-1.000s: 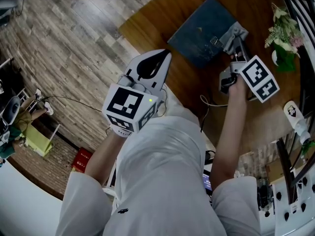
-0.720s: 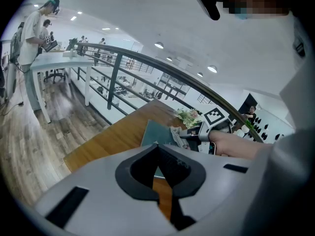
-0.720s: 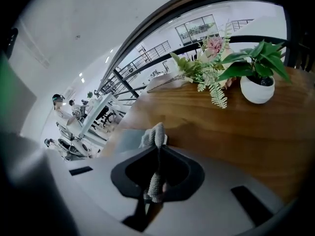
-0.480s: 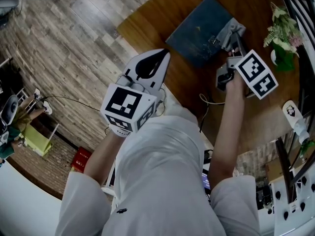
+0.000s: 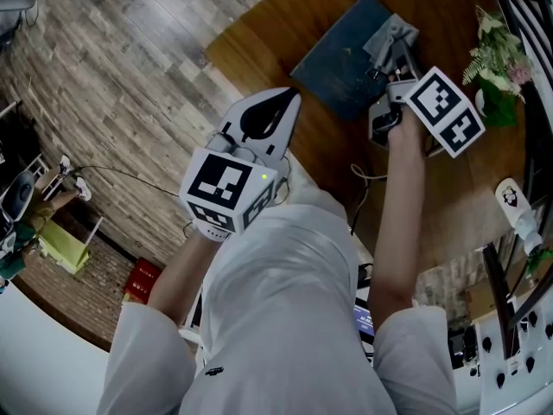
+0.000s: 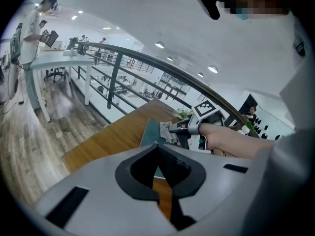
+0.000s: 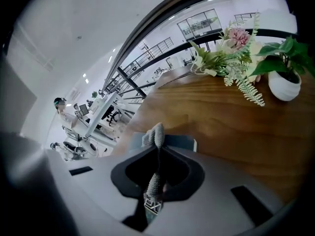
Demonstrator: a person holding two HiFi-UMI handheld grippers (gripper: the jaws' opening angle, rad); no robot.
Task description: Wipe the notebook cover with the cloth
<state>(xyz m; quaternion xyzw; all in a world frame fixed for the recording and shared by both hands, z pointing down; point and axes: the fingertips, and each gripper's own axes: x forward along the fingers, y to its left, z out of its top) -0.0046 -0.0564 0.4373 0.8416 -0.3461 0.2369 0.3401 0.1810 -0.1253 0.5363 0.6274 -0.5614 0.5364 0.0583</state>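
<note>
A dark blue notebook (image 5: 341, 54) lies on the round wooden table (image 5: 276, 24). A grey cloth (image 5: 387, 35) rests on the notebook's right part, and my right gripper (image 5: 393, 57) is shut on it. In the right gripper view the cloth (image 7: 156, 133) sticks out past the closed jaws, over the notebook (image 7: 183, 142). My left gripper (image 5: 289, 102) is shut and holds nothing; it hangs near the table's near edge, well short of the notebook. The left gripper view shows the notebook (image 6: 149, 132), the cloth (image 6: 167, 131) and the right gripper (image 6: 178, 128) beyond the left gripper (image 6: 157, 144).
A plant in a white pot (image 5: 497, 72) and a spray of flowers (image 7: 229, 50) stand at the table's right side. A thin cable (image 5: 367, 180) and a white bottle (image 5: 517, 202) lie nearer me. Left of the table edge is plank floor (image 5: 112, 50).
My right gripper has slid the cloth up and to the left across the notebook cover. The left gripper has stayed in place.
</note>
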